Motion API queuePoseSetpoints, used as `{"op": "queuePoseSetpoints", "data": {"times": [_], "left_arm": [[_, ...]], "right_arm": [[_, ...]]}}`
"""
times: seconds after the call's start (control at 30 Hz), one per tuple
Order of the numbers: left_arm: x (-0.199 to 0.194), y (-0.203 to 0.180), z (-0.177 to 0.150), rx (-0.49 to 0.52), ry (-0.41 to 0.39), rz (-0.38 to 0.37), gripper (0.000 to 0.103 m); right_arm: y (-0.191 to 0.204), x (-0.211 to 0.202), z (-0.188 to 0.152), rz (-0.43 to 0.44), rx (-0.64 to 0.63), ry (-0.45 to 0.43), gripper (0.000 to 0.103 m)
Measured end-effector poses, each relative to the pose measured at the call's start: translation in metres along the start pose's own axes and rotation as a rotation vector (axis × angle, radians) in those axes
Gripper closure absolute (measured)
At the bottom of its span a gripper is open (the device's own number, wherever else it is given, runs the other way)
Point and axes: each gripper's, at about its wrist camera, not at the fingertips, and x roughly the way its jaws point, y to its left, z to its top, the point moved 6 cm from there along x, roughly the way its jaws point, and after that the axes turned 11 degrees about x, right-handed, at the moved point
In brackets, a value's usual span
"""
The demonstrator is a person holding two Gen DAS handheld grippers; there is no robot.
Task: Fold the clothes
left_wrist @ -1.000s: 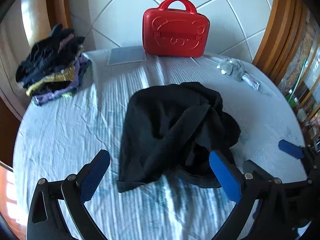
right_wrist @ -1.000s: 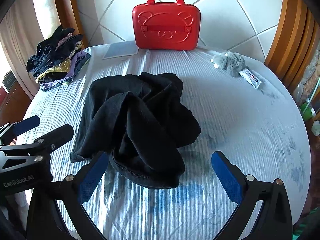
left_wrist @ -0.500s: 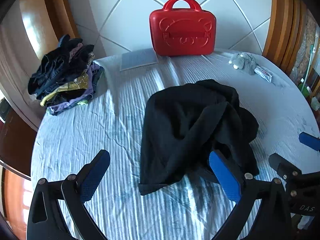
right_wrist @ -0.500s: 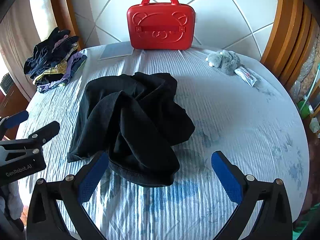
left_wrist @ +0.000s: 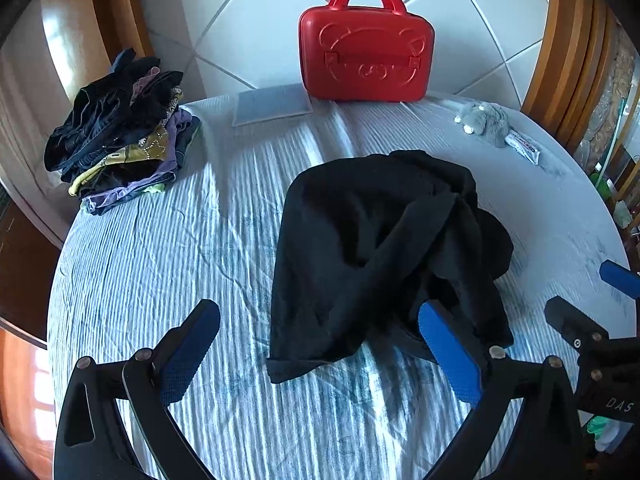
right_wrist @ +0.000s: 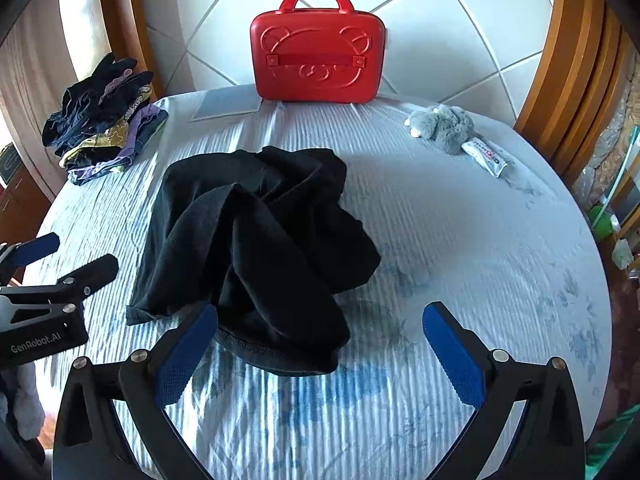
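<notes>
A crumpled black garment lies in a heap in the middle of the round table; it also shows in the right wrist view. My left gripper is open and empty, just short of the garment's near left corner. My right gripper is open and empty over the garment's near hem. Each gripper shows at the edge of the other's view: the right one and the left one.
The table has a pale blue striped cloth. A pile of mixed clothes sits at the back left. A red case stands at the back, a grey pad beside it. A grey plush toy and a tube lie back right.
Both grippers have shifted slightly, so the garment sits a little differently in each view. The garment itself has not moved. Both grippers stayed open.
</notes>
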Motion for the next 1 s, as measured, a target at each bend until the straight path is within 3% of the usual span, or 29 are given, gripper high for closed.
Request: {"op": "queuePoseSetpoints", "data": {"times": [0.33, 0.53, 0.7, 0.77, 1.0], "left_arm": [[0.015, 0.008, -0.001, -0.048, 0.038, -0.018, 0.004], [0.035, 0.004, -0.004, -0.011, 0.077, -0.023, 0.004], [0.055, -0.003, -0.002, 0.041, 0.099, -0.063, 0.016], [0.067, -0.008, -0.001, 0.065, 0.113, -0.075, 0.037], [0.095, -0.031, 0.012, 0.110, 0.106, -0.186, 0.037]], "right_arm": [[-0.001, 0.009, -0.001, 0.001, 0.005, 0.027, 0.000], [-0.003, 0.022, -0.003, 0.010, 0.018, 0.063, 0.000], [-0.008, 0.035, -0.002, 0.012, 0.037, 0.093, 0.000], [-0.011, 0.041, 0.000, 0.012, 0.040, 0.106, 0.000], [-0.016, 0.061, 0.012, 0.062, 0.058, 0.141, 0.001]]}}
